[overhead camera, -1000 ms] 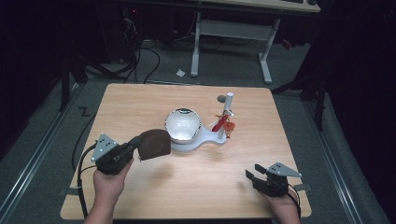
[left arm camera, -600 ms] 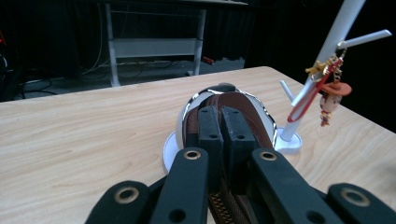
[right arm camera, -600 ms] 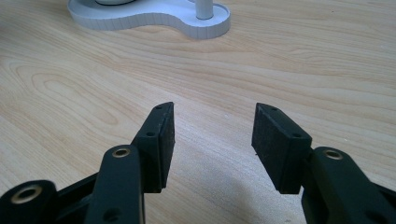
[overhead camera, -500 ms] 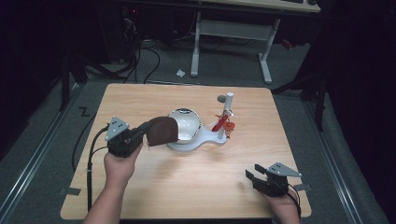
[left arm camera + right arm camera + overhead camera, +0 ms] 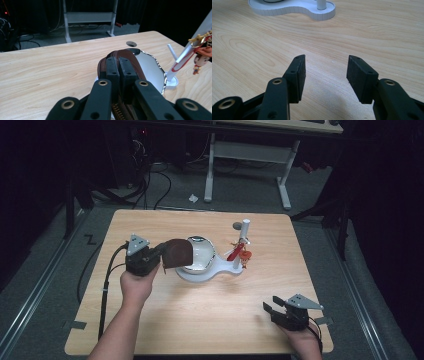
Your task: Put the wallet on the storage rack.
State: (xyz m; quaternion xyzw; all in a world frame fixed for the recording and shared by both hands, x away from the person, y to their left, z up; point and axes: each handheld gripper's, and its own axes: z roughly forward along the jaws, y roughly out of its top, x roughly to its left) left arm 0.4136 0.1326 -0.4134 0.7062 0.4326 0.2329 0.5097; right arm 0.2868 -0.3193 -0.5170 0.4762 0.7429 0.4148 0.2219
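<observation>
Moved: left claw [image 5: 159, 256], clamped on brown zip pouch [image 5: 177, 253], now at white dish [image 5: 200, 255] | right claw [image 5: 272, 310] open, empty, well apart | Left: set pouch in dish.

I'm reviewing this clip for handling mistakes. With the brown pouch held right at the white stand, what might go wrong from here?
1. The left gripper pinches the brown zip pouch by its edge only; it may slip out.
2. The pouch hangs against the white dish; pushing on might shove the stand.
3. A swing might knock the figurine charm on the post.
</observation>
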